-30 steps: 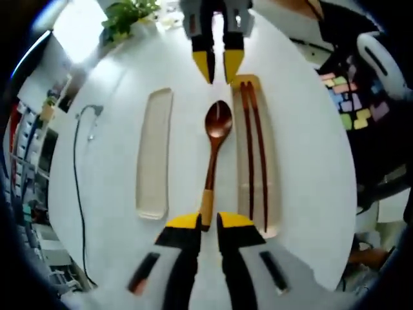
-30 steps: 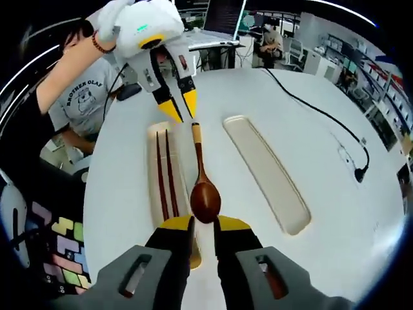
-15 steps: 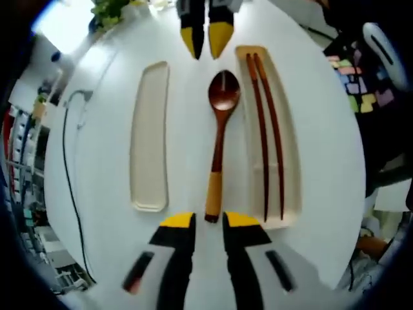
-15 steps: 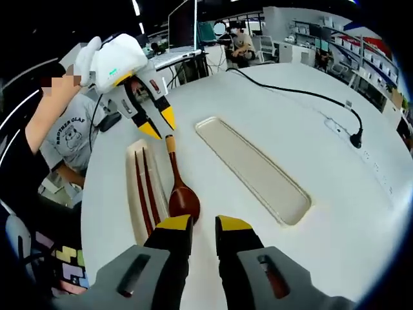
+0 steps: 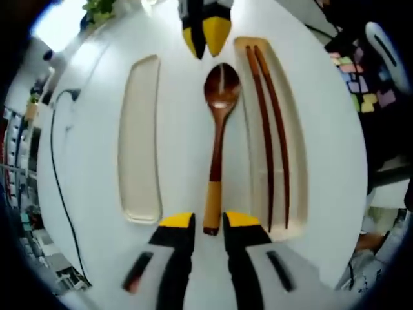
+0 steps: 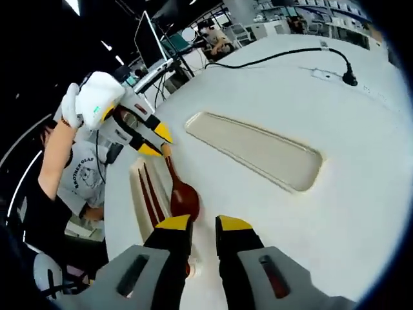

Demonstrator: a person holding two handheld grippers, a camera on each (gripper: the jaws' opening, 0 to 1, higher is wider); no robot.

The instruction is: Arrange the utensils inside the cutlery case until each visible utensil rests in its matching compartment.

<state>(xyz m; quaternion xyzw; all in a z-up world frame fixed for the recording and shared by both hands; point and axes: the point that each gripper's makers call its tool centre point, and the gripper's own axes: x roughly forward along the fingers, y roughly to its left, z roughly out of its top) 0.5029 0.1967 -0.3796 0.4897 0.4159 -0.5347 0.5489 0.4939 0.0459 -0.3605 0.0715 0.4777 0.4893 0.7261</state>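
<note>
Wooden spoon lies on the table between two tray compartments, both grippers empty.

Left gripper view: the left gripper (image 5: 209, 223), jaws slightly parted, straddles the yellow handle tip of the brown wooden spoon (image 5: 217, 135); dark chopsticks (image 5: 271, 129) rest in the right-hand beige tray (image 5: 297, 200). The empty beige tray (image 5: 139, 129) has open tabletop around it. The spoon looks light, stiff; grip mid-handle.
Right gripper view: the right gripper (image 6: 201, 224), jaws narrowly apart, holds nothing.

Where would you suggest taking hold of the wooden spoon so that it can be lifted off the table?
Probably by the light handle end of the wooden spoon, approached along its length with the left tongs, which already straddle that tip. The handle is narrow and straight and lies flat on the white table between the two trays; the bowl is wider and rounder.
</note>
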